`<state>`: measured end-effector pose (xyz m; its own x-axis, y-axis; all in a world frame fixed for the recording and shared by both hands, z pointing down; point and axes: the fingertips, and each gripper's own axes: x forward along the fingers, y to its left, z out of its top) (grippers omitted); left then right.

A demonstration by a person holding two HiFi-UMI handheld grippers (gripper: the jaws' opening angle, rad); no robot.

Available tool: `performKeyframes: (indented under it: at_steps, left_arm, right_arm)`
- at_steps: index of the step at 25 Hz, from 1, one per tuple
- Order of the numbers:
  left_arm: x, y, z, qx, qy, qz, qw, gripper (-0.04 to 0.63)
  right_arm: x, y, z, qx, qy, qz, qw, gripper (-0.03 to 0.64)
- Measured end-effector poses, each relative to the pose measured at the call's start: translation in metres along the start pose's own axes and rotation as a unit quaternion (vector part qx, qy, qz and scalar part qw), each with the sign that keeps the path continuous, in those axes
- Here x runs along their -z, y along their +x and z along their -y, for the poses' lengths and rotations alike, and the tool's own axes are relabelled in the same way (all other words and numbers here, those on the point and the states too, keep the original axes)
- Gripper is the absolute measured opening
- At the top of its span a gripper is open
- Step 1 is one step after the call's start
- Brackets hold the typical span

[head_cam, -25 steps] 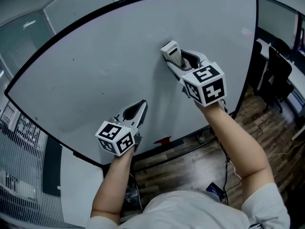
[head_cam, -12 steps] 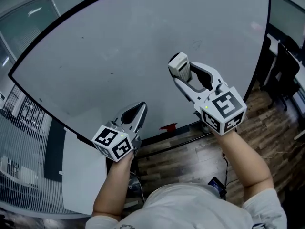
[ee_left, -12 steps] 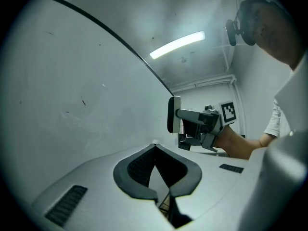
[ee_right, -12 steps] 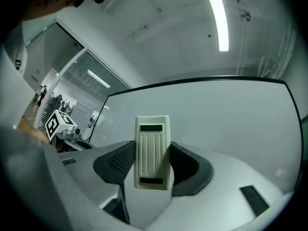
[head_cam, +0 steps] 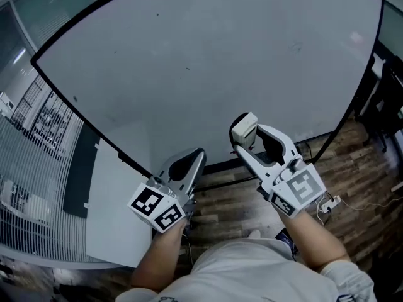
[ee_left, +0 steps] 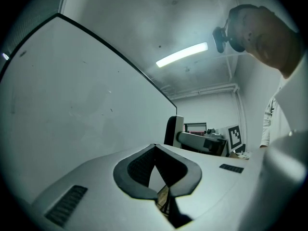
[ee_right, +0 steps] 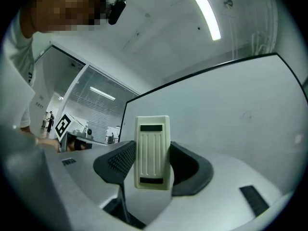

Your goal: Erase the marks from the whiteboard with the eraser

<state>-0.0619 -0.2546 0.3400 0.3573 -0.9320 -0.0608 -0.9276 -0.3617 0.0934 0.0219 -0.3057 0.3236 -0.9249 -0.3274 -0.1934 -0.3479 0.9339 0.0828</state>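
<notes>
I am clamping the eraser [ee_right: 153,150] upright between the fingers [ee_right: 119,163] of my right gripper [head_cam: 244,138], holding it near the whiteboard's [head_cam: 208,61] lower edge. My left gripper [head_cam: 198,156] is hovering beside it, fingers pressed together, gripping nothing.

One whiteboard [head_cam: 189,55], one eraser [head_cam: 243,128], and two grippers: a left gripper [head_cam: 199,153] and a right gripper [head_cam: 249,137]. Each gripper has one cube [head_cam: 156,209] with black squares, so that makes two cubes. The board has a few tiny marks [head_cam: 295,46]
</notes>
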Motion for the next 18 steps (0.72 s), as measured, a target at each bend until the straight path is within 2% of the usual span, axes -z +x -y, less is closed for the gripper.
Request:
performKeyframes:
  at_steps: [5,11,18]
  left_arm:
    - [0.013,-0.052,0.001,-0.015,-0.014,-0.002,0.9998,0.008]
    - [0.018,-0.118,0.007,-0.033,-0.015,-0.003,0.9993,0.008]
    - [0.021,-0.181,0.034,-0.029,-0.008,-0.001,0.9995,0.008]
  right_arm:
    - [0.019,0.002,-0.051,-0.019,-0.004,-0.019,1.000,0.233]
    - [0.024,-0.011,-0.109,-0.040,0.017,-0.020,0.999,0.233]
    - [0.022,-0.032,-0.183,-0.045,0.010,-0.025,0.999,0.233]
